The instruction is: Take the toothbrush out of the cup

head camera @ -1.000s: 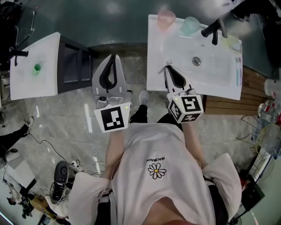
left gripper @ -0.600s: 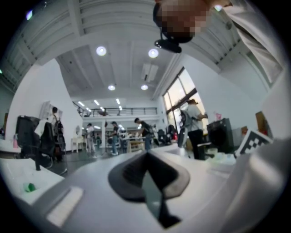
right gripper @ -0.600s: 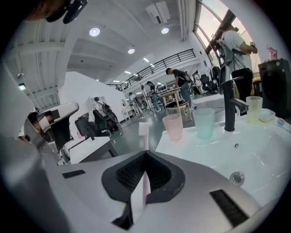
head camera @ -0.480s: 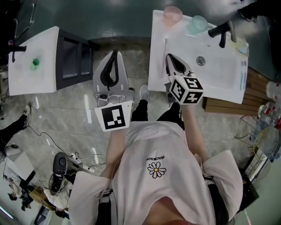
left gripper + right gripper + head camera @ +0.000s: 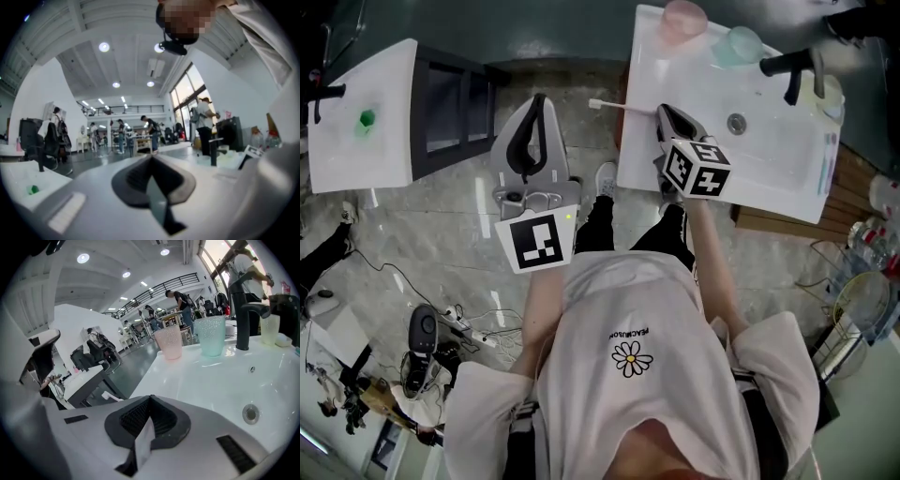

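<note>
Grey floor beside white sink [image 5: 769, 164]. Right gripper [image 5: 663, 112] tilted down at sink's left edge, clenched on toothbrush [image 5: 609, 104] handle end. Brush lay level, head pointing left off sink, well apart from pink cup [image 5: 684, 14]. Left gripper [image 5: 537, 101] level, jaws together, empty.

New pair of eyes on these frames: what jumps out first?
The right gripper is shut on a white toothbrush, which pokes sideways past the left edge of the white washbasin and out over the floor. On the basin's far rim, a pink cup and a teal cup stand near the black tap. The left gripper hangs shut and empty over the floor.
</note>
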`<action>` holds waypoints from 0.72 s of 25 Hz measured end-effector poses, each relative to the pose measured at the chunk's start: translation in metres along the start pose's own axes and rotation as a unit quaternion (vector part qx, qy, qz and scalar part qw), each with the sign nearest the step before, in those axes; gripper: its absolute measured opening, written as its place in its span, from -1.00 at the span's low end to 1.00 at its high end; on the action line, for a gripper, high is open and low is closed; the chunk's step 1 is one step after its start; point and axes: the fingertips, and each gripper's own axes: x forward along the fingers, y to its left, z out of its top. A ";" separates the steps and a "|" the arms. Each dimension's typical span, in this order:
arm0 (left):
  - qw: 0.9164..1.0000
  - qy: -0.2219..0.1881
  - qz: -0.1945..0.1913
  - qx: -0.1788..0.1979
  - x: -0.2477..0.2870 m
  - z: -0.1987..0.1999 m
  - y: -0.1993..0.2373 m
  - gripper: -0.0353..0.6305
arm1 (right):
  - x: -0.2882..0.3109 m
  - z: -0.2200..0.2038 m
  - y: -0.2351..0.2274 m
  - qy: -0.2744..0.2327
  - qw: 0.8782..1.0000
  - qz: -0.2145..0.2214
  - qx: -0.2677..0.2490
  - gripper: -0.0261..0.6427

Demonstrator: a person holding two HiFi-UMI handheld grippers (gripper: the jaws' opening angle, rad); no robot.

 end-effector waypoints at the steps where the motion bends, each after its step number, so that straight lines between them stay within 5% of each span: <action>1: 1.000 0.000 0.000 0.001 0.000 0.000 0.000 -0.87 | 0.002 -0.002 0.000 0.007 1.000 -0.003 -0.009 -0.92; 18: 1.000 -0.017 -0.007 0.005 -0.010 0.009 -0.004 -0.87 | -0.008 -0.005 0.003 0.003 0.999 -0.020 -0.033 -0.92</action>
